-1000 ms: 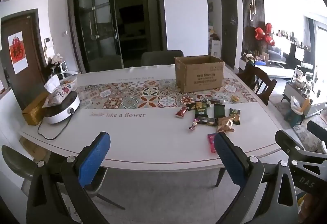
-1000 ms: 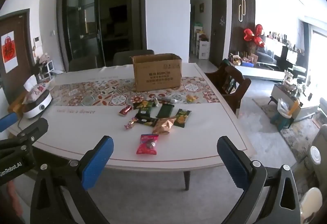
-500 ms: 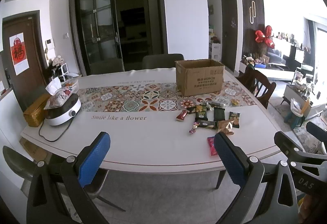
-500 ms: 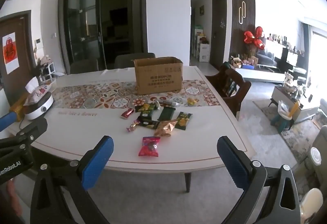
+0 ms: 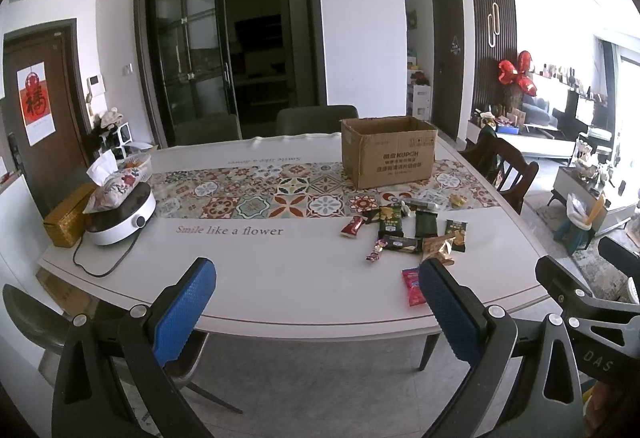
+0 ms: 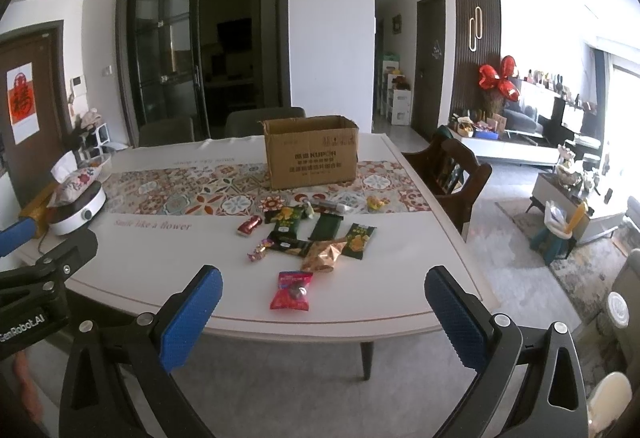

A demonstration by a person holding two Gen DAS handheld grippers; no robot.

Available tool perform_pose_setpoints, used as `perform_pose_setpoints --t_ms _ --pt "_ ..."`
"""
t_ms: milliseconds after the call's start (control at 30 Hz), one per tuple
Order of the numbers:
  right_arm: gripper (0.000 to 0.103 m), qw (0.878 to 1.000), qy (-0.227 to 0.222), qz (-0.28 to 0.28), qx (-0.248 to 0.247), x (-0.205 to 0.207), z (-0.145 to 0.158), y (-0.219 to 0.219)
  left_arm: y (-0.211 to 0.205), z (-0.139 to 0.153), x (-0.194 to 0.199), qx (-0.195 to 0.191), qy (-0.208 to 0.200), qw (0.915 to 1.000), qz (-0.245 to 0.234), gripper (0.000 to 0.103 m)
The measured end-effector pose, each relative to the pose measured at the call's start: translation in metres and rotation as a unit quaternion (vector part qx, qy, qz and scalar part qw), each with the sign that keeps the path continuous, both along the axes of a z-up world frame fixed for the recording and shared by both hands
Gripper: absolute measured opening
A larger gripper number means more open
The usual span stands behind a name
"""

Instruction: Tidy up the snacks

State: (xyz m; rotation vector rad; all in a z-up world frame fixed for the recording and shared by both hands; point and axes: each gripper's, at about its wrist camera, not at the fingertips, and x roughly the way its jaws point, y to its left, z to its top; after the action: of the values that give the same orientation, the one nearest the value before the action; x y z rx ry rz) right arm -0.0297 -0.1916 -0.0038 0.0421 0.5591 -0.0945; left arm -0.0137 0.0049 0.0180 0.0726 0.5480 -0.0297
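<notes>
White table [image 6: 168,278] holds the snacks [image 6: 316,234] clustered just before the cardboard box [image 6: 311,152], red packet [image 6: 293,291] nearest the front edge; left gripper [image 5: 316,310] and right gripper [image 6: 324,314] hover off that edge, jaws spread wide, empty

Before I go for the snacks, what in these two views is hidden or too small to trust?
- Inside of the cardboard box: both views, hidden by its front wall.
- Red packet: left wrist view, partly covered by the left gripper's right finger.
- Small item behind the green packets: right wrist view, too small to identify.
- Packet labels: both views, too small to read.
- Right gripper: open, nothing between the pads.
</notes>
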Motion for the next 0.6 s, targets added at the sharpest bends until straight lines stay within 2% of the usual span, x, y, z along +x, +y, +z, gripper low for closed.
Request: perform_pose_setpoints --t_ms 600 --pt "0.102 1.000 -0.003 0.006 -0.001 0.0011 -0.0025 0.0008 -0.0001 0.0003 0.0007 -0.001 -0.001 1.0000 -0.001 0.103"
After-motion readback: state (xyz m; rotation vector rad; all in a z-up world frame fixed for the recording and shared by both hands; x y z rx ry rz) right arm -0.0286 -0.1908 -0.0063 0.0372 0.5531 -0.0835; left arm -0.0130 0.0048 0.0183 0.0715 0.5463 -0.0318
